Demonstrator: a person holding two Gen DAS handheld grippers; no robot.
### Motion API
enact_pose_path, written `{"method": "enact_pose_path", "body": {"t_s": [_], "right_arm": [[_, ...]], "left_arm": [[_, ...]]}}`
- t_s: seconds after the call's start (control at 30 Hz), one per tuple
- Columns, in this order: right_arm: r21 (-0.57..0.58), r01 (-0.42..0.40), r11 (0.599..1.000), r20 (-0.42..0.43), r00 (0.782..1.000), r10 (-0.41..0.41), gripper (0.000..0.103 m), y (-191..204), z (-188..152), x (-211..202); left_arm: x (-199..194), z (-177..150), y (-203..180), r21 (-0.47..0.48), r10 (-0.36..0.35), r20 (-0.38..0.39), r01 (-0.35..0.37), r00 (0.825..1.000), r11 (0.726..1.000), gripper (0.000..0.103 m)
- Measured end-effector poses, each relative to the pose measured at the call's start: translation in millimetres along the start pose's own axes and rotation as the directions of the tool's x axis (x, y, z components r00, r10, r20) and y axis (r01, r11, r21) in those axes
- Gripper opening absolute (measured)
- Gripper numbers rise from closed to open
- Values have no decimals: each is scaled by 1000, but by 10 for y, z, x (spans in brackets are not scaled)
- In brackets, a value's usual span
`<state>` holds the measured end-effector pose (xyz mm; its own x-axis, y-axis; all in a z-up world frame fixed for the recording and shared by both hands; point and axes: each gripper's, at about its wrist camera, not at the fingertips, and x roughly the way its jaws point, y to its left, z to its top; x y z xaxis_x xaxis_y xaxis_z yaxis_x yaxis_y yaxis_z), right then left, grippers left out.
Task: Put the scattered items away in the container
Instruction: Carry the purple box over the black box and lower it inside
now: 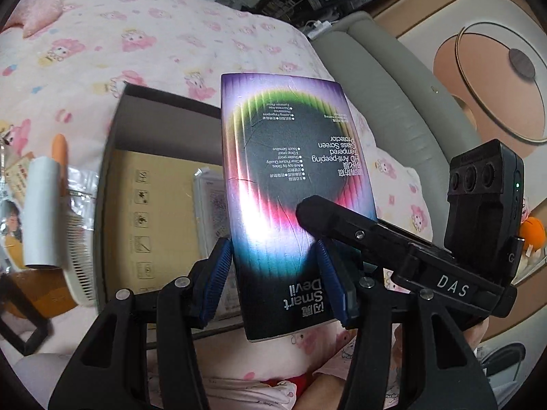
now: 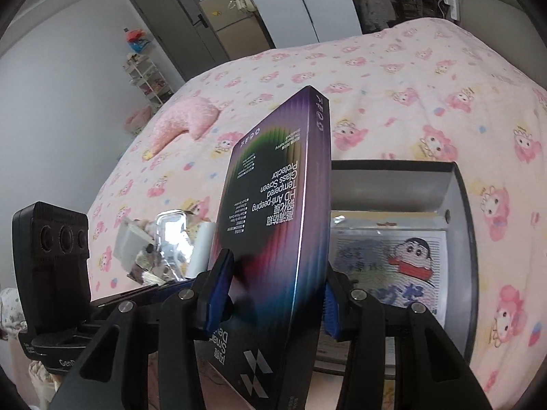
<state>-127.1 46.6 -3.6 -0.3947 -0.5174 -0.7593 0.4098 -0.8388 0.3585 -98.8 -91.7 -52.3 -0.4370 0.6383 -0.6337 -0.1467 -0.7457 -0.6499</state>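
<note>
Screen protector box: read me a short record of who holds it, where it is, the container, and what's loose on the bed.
item: screen protector box, colourful printed face
held by: left gripper and right gripper, both clamped on it
position: lifted in front of the container, not yet inside
container: open, cartoon packet lying in it
loose on bed: white roll, foil packets

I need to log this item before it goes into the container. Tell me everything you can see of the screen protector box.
The screen protector box is a flat, slim cardboard carton with a black oval centre, rainbow-streaked edges and white print reading "HD Anti-peeping Tempered Glass Screen Protector". It looks closed, with faint creases. It is held up over the open cardboard container, with the left gripper at its long edges and the right gripper across its faces.
</note>
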Motion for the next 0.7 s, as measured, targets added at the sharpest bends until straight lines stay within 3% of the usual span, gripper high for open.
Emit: {"method": "enact_pose_path", "body": {"t_s": [0.3, 0.5, 0.57, 0.7], "right_arm": [[116, -18, 993, -61, 998, 25, 43, -672, -181, 277], [155, -19, 988, -104, 994, 36, 42, -813, -290, 438], [173, -24, 985, -126, 991, 46, 31, -836, -318, 492], [198, -5, 980, -148, 988, 35, 31, -895, -344, 548]], "left_arm": [[563, -92, 47, 34, 38, -96, -35, 995, 999, 53], [691, -148, -27, 108, 111, -124, -98, 986, 989, 50], [756, -170, -56, 142, 140, -137, -120, 981, 983, 51], [792, -161, -90, 163, 158, -142, -135, 977, 977, 51]]}}
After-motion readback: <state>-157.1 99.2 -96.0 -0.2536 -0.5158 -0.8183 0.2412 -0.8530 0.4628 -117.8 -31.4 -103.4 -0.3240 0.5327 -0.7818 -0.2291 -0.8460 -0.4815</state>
